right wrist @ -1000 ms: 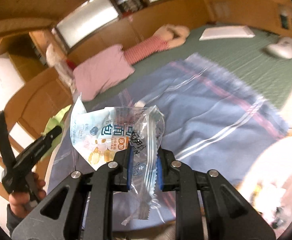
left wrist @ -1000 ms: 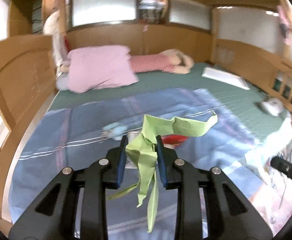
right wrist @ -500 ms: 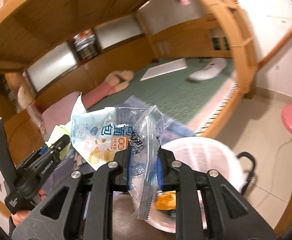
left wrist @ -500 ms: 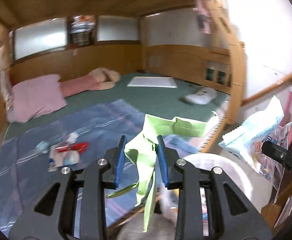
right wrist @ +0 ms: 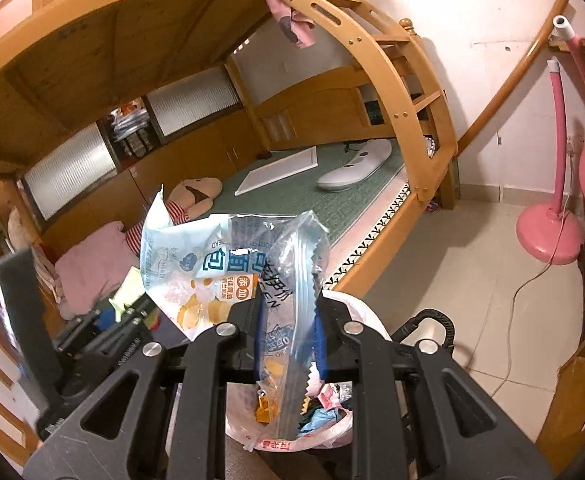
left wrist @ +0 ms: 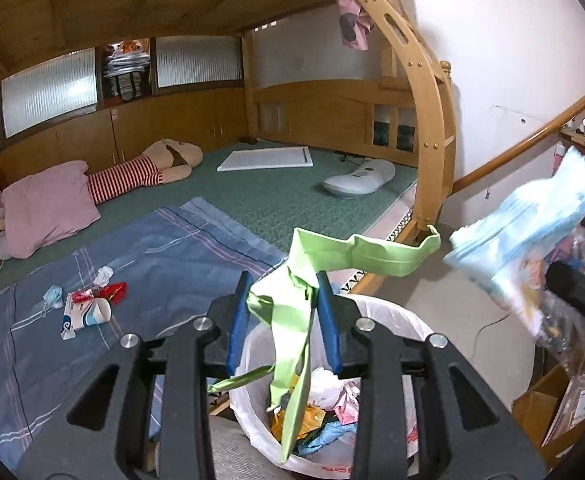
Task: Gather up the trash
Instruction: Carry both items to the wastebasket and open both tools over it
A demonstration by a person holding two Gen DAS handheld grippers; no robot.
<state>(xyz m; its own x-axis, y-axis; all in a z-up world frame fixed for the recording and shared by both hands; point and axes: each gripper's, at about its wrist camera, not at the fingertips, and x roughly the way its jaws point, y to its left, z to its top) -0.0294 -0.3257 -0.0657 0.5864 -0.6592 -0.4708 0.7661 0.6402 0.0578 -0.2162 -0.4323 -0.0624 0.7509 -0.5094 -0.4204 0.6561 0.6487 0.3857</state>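
Left tool loosely clamps green paper, right tool grips wrapper, over bin at 6 o'clock; long strips may snag rim, spill.

The left tongs hold a crumpled light-green paper strip above a round white plastic-lined trash bin at six o'clock. At nine o'clock, small wrappers lie on a blue striped blanket; a pale-blue snack bag hangs at three o'clock.
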